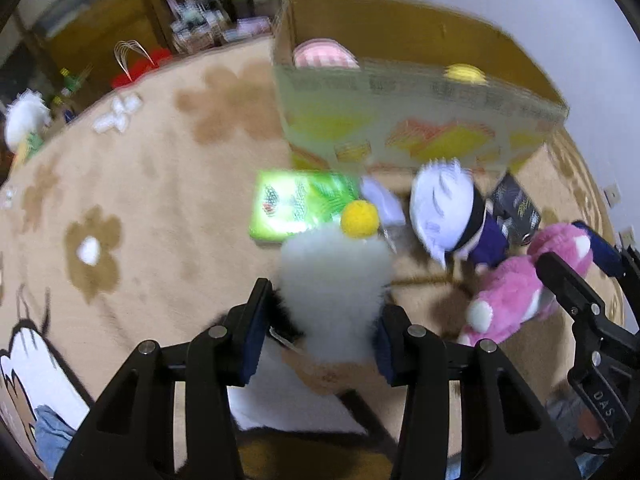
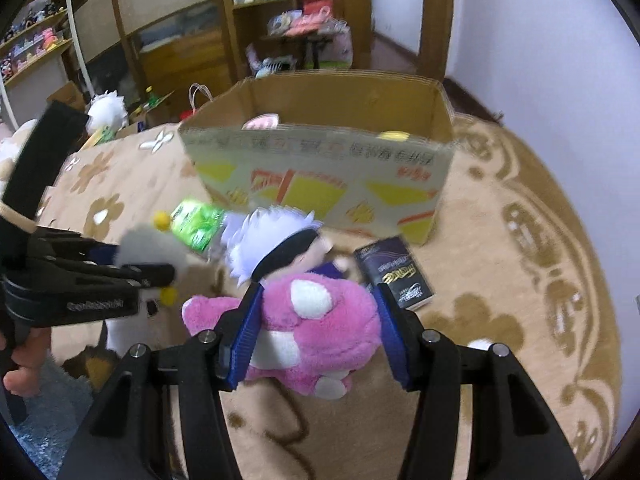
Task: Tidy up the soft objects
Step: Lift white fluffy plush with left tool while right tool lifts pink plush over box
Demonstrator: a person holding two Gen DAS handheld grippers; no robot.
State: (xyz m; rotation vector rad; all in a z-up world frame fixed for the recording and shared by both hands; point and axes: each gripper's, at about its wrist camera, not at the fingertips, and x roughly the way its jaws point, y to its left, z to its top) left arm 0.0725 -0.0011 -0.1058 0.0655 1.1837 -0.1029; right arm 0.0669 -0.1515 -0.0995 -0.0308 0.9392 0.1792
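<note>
My left gripper (image 1: 320, 312) is shut on a white fluffy plush (image 1: 334, 280) with a yellow pompom (image 1: 359, 219), held above the rug. It also shows in the right wrist view (image 2: 150, 250). My right gripper (image 2: 320, 316) is shut on a pink plush bear (image 2: 316, 328), which also shows in the left wrist view (image 1: 516, 292). A white-haired doll (image 2: 276, 240) with a black blindfold lies on the rug between the plushes and the open cardboard box (image 2: 320, 168). The box holds a pink item (image 1: 324, 54) and a yellow item (image 1: 464, 73).
A green packet (image 1: 296, 204) and a dark box (image 2: 394, 274) lie on the flowered beige rug (image 1: 160, 200) beside the doll. Wooden shelves (image 2: 256, 20) and clutter stand behind. Another white plush (image 2: 106, 110) sits at the rug's far left edge.
</note>
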